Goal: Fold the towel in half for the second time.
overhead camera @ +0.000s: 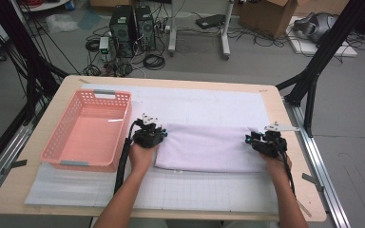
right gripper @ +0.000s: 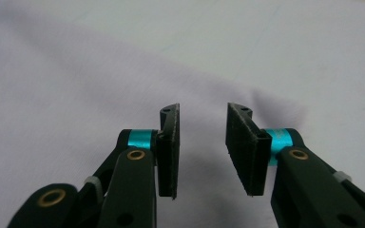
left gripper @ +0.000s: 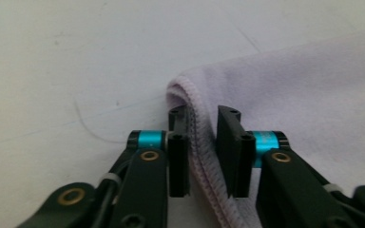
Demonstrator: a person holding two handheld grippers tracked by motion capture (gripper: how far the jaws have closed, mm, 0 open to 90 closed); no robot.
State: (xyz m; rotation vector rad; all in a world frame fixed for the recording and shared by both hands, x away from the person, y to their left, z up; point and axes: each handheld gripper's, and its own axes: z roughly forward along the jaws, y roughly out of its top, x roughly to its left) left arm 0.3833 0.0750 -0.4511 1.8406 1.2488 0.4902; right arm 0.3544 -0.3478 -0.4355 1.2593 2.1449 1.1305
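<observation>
Towel (overhead camera: 209, 147), pale lilac, folded flat at centre frame on counter (overhead camera: 180, 80). Left gripper (left gripper: 203, 152) straddling its stitched edge, jaws parted; right gripper (right gripper: 202, 147) released over cloth, probably poised for another fold. Pink basket (overhead camera: 88, 130) left.

One folded towel (overhead camera: 209, 148), one pink basket (overhead camera: 88, 130), two claws, one table (overhead camera: 285, 190).

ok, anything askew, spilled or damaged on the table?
Nothing stands out. The folded lilac towel lies flat on the white mat, the pink basket sits upright and empty, and the left gripper and right gripper are both open at the towel's ends.
</observation>
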